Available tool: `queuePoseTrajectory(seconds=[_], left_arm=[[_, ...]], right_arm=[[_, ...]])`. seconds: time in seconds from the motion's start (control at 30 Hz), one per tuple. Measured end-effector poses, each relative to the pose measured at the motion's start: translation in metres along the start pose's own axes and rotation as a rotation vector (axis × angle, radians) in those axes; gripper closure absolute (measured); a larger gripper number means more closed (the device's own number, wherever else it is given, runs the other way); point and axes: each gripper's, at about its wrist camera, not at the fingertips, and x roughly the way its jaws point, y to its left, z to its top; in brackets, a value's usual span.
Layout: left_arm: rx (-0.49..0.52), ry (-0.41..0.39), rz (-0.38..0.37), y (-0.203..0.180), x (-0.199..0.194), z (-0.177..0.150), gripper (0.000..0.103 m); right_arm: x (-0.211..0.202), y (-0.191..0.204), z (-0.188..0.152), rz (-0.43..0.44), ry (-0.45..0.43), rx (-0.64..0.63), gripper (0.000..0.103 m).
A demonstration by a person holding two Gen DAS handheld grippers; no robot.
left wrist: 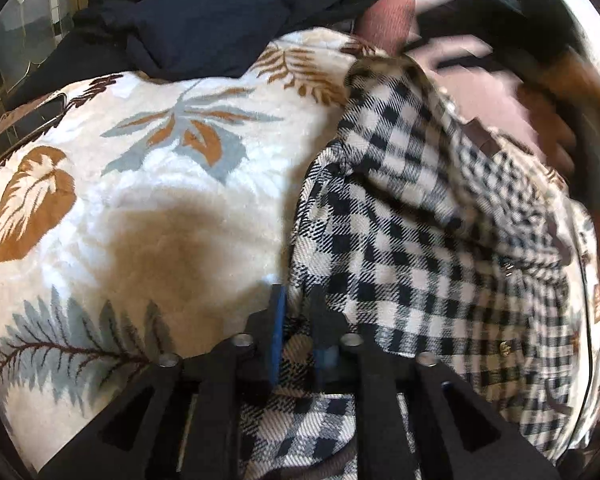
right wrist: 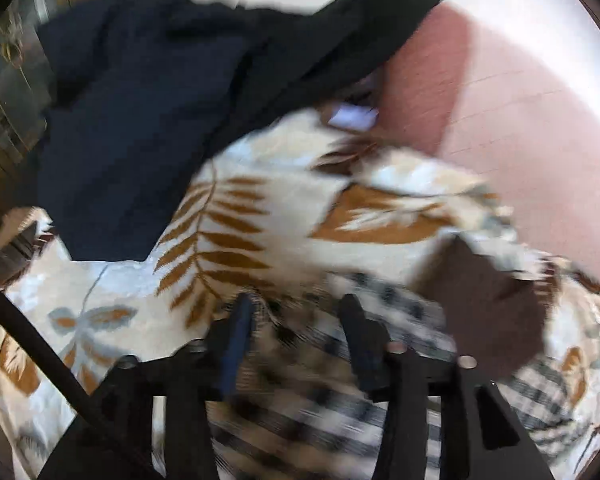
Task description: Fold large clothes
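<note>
Checked shirt [left wrist: 420,216] in left claw [left wrist: 298,320]

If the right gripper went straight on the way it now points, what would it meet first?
Most likely the checked shirt, which already lies between the open fingers of the right gripper. Just beyond is the leaf-print blanket, though blur makes depth uncertain.

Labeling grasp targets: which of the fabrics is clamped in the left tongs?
The checked shirt: black-and-white plaid, pinched between the left tongs. The dark navy garment lies apart at the back, on the leaf-print blanket.
</note>
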Motion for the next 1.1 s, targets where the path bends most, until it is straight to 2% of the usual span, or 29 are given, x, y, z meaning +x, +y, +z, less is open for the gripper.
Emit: queuePoseTrajectory(seconds=[0.07, 0.2, 0.23, 0.3, 0.37, 0.4, 0.43, 0.53, 0.6, 0.7, 0.83, 0.97, 1.1], left_arm=[[-0.015, -0.022, -0.006, 0.003, -0.007, 0.001, 0.067], [-0.023, -0.065, 0.039, 0.004, -0.017, 0.001, 0.063], [-0.020, -0.061, 0.057, 0.005, -0.016, 0.001, 0.057], [-0.015, -0.048, 0.093, 0.007, -0.009, 0.001, 0.054], [-0.020, -0.024, 0.125, 0.012, 0.001, 0.003, 0.054], [-0.029, -0.015, 0.127, 0.016, 0.005, 0.004, 0.054], [-0.036, -0.012, 0.123, 0.019, 0.008, 0.006, 0.054], [-0.038, -0.015, 0.119, 0.023, 0.010, 0.007, 0.054], [-0.028, -0.012, 0.118, 0.023, 0.010, 0.007, 0.054], [0.002, -0.006, 0.118, 0.018, 0.010, 0.003, 0.050], [0.049, 0.019, 0.090, 0.016, 0.013, -0.008, 0.041], [0.122, 0.024, 0.047, 0.016, 0.008, -0.027, 0.038], [0.133, 0.045, -0.054, 0.021, -0.005, -0.050, 0.039]], right_arm=[[-0.020, -0.026, -0.021, -0.024, 0.015, 0.017, 0.052], [-0.036, -0.094, -0.094, -0.021, 0.087, 0.136, 0.054], [-0.037, -0.108, -0.115, -0.014, 0.106, 0.180, 0.054], [-0.029, -0.143, -0.151, -0.054, 0.167, 0.261, 0.054], [-0.022, -0.182, -0.194, -0.267, 0.253, 0.287, 0.061], [-0.026, -0.201, -0.210, -0.315, 0.256, 0.317, 0.053], [-0.039, -0.219, -0.223, -0.328, 0.225, 0.375, 0.037], [-0.078, -0.255, -0.260, -0.508, 0.217, 0.494, 0.040], [-0.104, -0.269, -0.282, -0.427, 0.167, 0.560, 0.040], [-0.146, -0.272, -0.326, -0.224, 0.062, 0.657, 0.040], [-0.153, -0.243, -0.370, 0.001, 0.036, 0.679, 0.040], [-0.136, -0.210, -0.412, 0.116, 0.058, 0.671, 0.040], [-0.134, -0.196, -0.440, 0.191, -0.032, 0.691, 0.040]])
